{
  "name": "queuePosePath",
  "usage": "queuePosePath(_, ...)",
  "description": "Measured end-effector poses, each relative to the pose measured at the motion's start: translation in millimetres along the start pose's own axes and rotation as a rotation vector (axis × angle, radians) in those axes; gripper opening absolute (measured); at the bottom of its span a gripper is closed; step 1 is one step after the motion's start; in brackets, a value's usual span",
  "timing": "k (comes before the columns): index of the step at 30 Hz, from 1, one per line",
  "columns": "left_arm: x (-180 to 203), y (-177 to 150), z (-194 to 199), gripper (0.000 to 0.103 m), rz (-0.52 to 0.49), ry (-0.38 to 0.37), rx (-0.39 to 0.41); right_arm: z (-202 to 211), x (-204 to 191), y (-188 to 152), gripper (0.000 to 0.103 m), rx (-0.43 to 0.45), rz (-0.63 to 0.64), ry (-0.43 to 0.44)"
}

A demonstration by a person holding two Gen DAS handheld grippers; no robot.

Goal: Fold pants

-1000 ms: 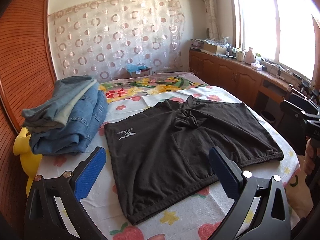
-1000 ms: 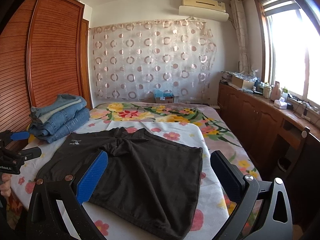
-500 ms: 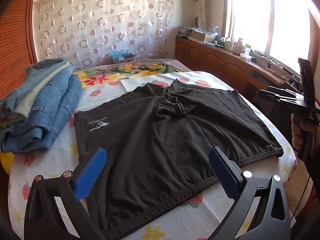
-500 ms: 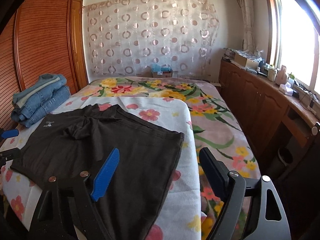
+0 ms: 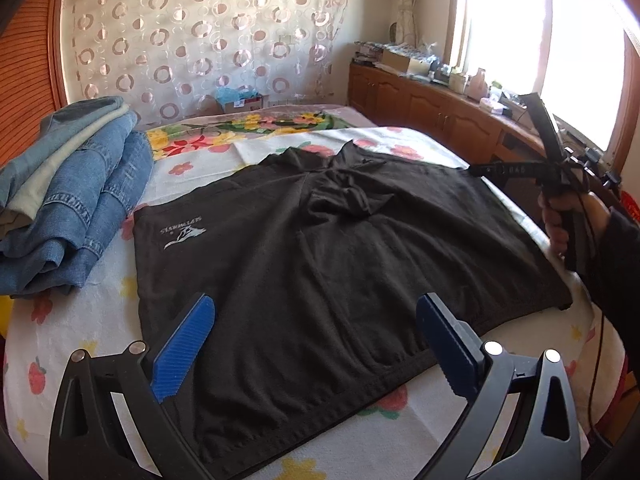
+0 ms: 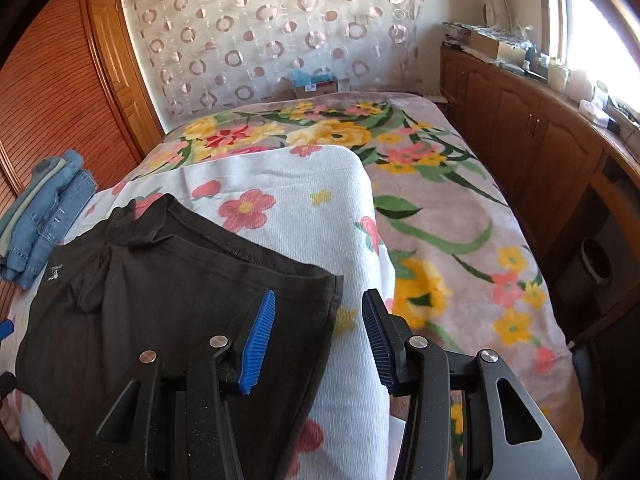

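Black shorts [image 5: 320, 264] lie spread flat on the flowered bed sheet, with a white logo [image 5: 184, 234] near the left hem and bunched cloth at the crotch. My left gripper [image 5: 316, 336] is open and empty, hovering over the near waistband. My right gripper [image 6: 318, 320] is partly open and empty, its jaws standing on either side of the shorts' right edge [image 6: 334, 300] just above the cloth. The right gripper also shows in the left wrist view [image 5: 520, 170], held by a hand at the bed's right side.
A stack of folded jeans [image 5: 68, 208] sits on the bed's left side; it also shows in the right wrist view [image 6: 44, 220]. Wooden cabinets [image 6: 540, 148] run along the right under the window. A slatted wooden wardrobe [image 6: 52, 92] stands on the left.
Both grippers have moved down and closer to the shorts. The right gripper's jaws have narrowed and now sit at the shorts' right edge.
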State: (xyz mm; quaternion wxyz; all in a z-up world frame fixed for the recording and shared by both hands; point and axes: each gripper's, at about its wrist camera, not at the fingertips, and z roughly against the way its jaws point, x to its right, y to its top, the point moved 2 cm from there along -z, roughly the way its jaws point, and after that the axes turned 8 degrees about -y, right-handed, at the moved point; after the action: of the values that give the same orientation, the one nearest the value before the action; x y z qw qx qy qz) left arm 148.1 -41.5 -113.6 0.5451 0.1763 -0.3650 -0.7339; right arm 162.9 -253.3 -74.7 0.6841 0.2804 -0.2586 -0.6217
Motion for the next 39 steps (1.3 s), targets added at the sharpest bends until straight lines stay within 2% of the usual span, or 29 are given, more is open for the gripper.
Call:
queuePosePath(2,-2.8,-1.8,-2.1,0.102,0.006,-0.001,-0.008,3.0,-4.9,4.8,0.032,-0.012,0.013,-0.011)
queuePosePath(4,-5.4,-3.7,-2.5,0.102,0.015,0.000,-0.009,5.3,-5.0,8.6,0.028,-0.024,0.015,-0.024)
queuePosePath(6,-7.1,-5.2,-2.9,0.102,0.020,0.003,-0.012,11.4,-2.1,9.8,0.018,-0.023,0.006,-0.018)
queuePosePath(7,-7.3,-5.8,-3.1,0.102,0.020,0.005,-0.016,7.6,1.5,6.0,0.010,-0.018,0.001,-0.010)
queuePosePath(11,-9.4,-8.4,-5.5,0.102,0.023,0.009,-0.024,-2.7,9.6,13.5,0.005,-0.001,0.003,0.002)
queuePosePath(14,-11.0,-10.7,-7.1,0.102,0.030,0.011,-0.030,-5.6,20.2,19.6,0.004,0.045,-0.010,-0.039)
queuePosePath(16,-11.9,-11.8,-7.5,0.102,0.032,0.013,-0.037,-10.7,23.6,24.5,0.004,0.063,-0.032,-0.087)
queuePosePath(19,-12.5,-12.9,-7.2,0.102,0.032,0.012,-0.038,-17.4,22.8,15.8,0.004,0.041,-0.054,-0.122)
queuePosePath(25,-14.8,-14.3,-3.0,0.102,0.038,0.005,-0.034,-11.8,8.0,12.6,0.007,0.037,-0.022,-0.144)
queuePosePath(28,-15.5,-15.5,1.5,0.102,0.042,0.004,-0.028,-4.1,6.5,18.7,0.023,0.036,-0.004,-0.135)
queuePosePath(31,-18.4,-17.2,7.1,0.102,0.046,0.004,-0.023,10.7,5.5,15.6,0.035,0.061,0.019,-0.104)
queuePosePath(39,-27.9,-22.5,23.3,0.101,0.066,0.012,-0.012,61.8,-14.1,-49.8,0.037,0.093,0.117,-0.013)
